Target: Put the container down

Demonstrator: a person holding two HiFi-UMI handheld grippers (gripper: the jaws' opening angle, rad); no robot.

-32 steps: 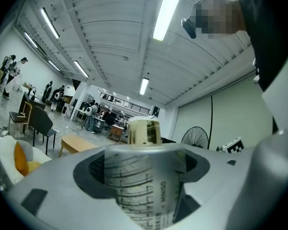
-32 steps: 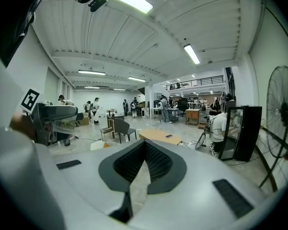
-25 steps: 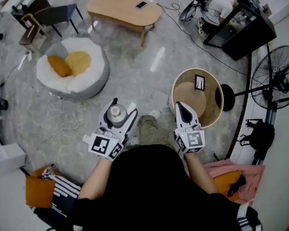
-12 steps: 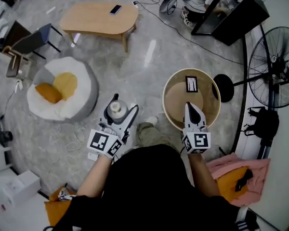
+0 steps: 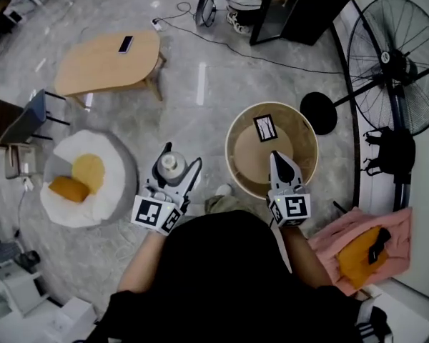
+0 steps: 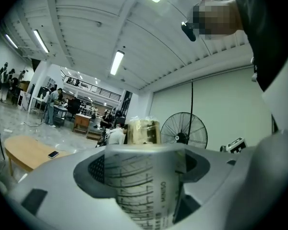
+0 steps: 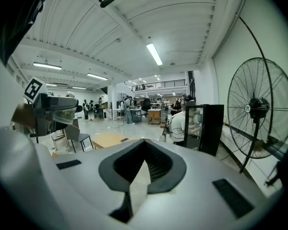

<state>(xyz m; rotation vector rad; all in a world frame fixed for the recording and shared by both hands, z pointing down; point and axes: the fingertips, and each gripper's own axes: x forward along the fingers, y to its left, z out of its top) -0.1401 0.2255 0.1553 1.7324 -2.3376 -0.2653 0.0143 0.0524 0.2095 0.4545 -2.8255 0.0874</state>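
the round tub [image 5: 304, 138] shifted from right of the right claw [image 5: 277, 160] to squarely beyond its tip, which came over the tub's inside. the beanbag [image 5: 86, 181] and wooden desk [image 5: 104, 70] drifted farther left of the left claw [image 5: 183, 156].

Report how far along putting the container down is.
Done: nothing yet. In hand: the left gripper clamps the container, held up in the air. The right gripper is shut and empty, by the round table. Left: lower the container onto a surface and release.
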